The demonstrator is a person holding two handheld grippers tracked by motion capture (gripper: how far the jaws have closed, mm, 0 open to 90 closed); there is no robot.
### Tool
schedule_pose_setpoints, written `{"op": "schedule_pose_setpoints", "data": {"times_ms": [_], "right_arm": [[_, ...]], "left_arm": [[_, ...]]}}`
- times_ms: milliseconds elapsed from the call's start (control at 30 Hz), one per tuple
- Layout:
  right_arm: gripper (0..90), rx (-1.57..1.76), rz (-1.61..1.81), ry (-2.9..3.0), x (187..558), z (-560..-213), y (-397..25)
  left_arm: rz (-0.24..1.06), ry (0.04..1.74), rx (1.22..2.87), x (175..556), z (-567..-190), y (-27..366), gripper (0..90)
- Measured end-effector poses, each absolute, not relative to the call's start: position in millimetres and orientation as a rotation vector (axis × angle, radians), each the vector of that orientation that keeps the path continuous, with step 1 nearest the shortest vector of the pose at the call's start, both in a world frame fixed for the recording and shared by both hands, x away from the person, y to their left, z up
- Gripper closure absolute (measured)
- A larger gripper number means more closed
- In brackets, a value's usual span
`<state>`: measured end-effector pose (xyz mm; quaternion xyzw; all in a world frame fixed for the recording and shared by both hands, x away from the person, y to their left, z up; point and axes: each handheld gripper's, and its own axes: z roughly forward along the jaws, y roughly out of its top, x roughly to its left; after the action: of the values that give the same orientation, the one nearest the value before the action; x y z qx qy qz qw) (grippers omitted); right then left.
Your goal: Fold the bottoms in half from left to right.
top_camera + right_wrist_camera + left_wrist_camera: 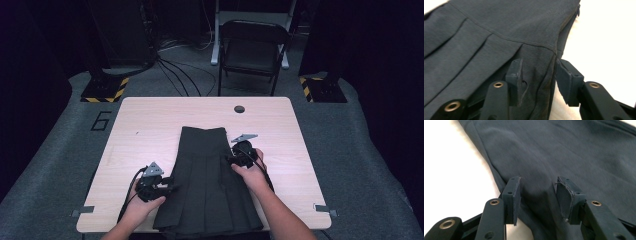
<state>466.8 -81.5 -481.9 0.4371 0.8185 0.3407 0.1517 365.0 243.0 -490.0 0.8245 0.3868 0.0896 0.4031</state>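
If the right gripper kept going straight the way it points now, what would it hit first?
The skirt. The right gripper is open with its fingers astride the skirt's side edge, so the fabric fold between them comes first, though depth is hard to judge.

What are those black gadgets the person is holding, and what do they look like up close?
Two handheld grippers, left gripper and right gripper. Each is black, topped by a grey three-cornered plate and trailing a black cable. Up close, each has two black jaws with brass-ringed pivot holes and flat, worn dark pads. The forearms are bare, without sleeves.
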Motion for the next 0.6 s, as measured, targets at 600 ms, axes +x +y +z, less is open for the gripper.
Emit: {"op": "schedule_pose_setpoints", "data": {"times_ms": [600], "right_arm": [[46.9,1.137,1.069,2.41,440,-468,-76]], "left_arm": [[0.318,1.001,2.031,403,-482,236,51.4]]}}
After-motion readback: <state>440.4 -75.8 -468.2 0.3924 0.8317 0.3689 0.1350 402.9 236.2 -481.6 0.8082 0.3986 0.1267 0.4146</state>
